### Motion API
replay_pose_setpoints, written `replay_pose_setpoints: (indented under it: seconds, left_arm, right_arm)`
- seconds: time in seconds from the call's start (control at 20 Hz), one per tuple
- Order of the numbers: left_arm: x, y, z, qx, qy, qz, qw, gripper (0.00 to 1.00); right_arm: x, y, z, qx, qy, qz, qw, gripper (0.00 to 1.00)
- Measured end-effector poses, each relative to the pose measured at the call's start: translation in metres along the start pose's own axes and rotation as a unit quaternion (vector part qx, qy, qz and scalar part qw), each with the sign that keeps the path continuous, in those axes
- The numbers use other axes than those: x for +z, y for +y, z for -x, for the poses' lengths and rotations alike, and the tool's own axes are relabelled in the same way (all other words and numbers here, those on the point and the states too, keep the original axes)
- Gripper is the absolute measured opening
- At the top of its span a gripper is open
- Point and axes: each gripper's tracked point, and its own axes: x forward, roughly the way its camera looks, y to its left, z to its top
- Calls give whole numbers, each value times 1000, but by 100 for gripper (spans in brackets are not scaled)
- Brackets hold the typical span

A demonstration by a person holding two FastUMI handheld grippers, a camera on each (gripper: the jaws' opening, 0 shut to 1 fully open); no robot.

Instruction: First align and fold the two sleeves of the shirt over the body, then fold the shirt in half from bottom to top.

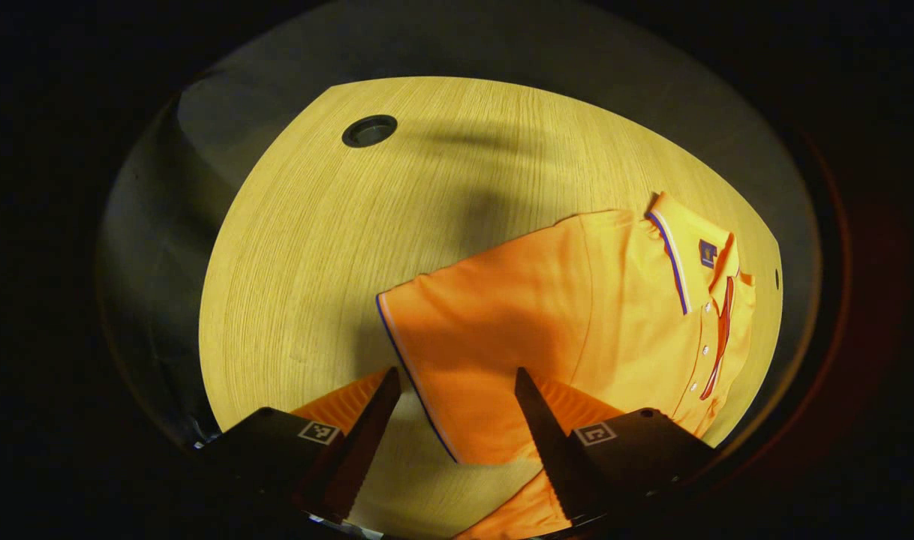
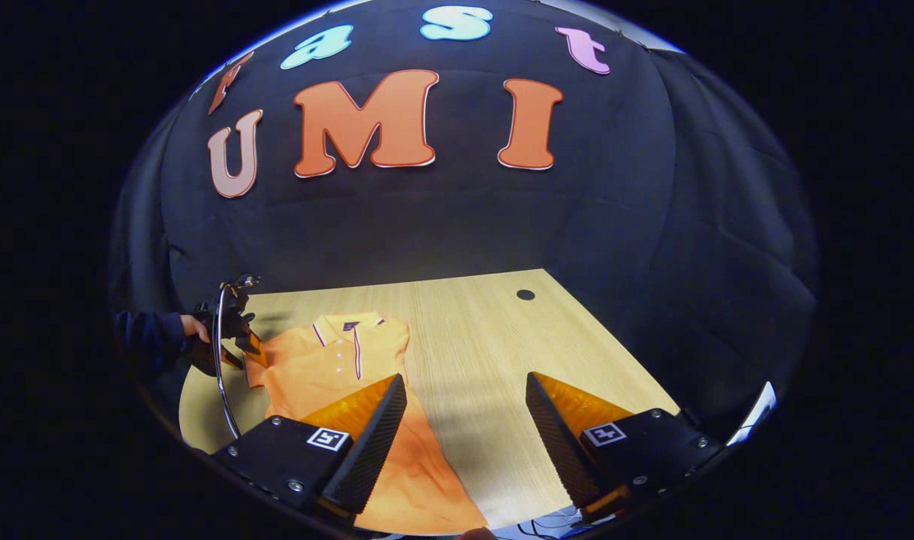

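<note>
Both grippers' fingers gape wide: left gripper (image 1: 457, 397) over shirt (image 1: 547, 315), right gripper (image 2: 464, 405) beside it.

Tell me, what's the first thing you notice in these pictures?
The bright orange polo shirt stands out first, lying flat on the pale wooden table with its striped collar at the far end. In the left gripper view, the open left hand-held gripper hangs over the shirt's sleeve. In the right gripper view, the open right hand-held gripper hangs over the table beside the shirt.
</note>
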Motion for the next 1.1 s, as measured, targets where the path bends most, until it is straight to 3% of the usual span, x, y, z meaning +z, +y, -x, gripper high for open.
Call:
replay_pose_setpoints:
  seconds: [0.05, 0.15, 0.25, 0.5, 0.85, 0.95, 1.0, 1.1]
  left_arm:
    - [1, -3, 3, 0, -4, 2, 1000, 94]
    - [7, -13, 3, -19, -23, 10, 1000, 76]
    - [2, -17, 3, -36, -26, -5, 999, 14]
    - [21, -42, 50, -65, -100, -83, 989, 14]
    - [27, -123, 84, -96, -135, -185, 969, 14]
    - [21, -150, 87, -122, -135, -196, 964, 14]
    - [17, -165, 85, -140, -135, -201, 960, 23]
    - [12, -193, 96, -183, -137, -203, 952, 25]
  right_arm:
    - [0, -6, 4, -5, -2, -4, 1000, 98]
    - [-8, -18, 9, -13, 0, -12, 1000, 98]
    - [-21, -28, 23, -23, 3, -18, 1000, 98]
    - [-37, -53, 39, -48, 6, -37, 998, 98]
    - [-48, -49, 43, -50, 9, -42, 998, 98]
    - [-51, -49, 43, -50, 11, -39, 998, 98]
    - [-53, -51, 45, -52, 14, -40, 998, 98]
    - [-56, -52, 49, -57, 18, -47, 997, 98]
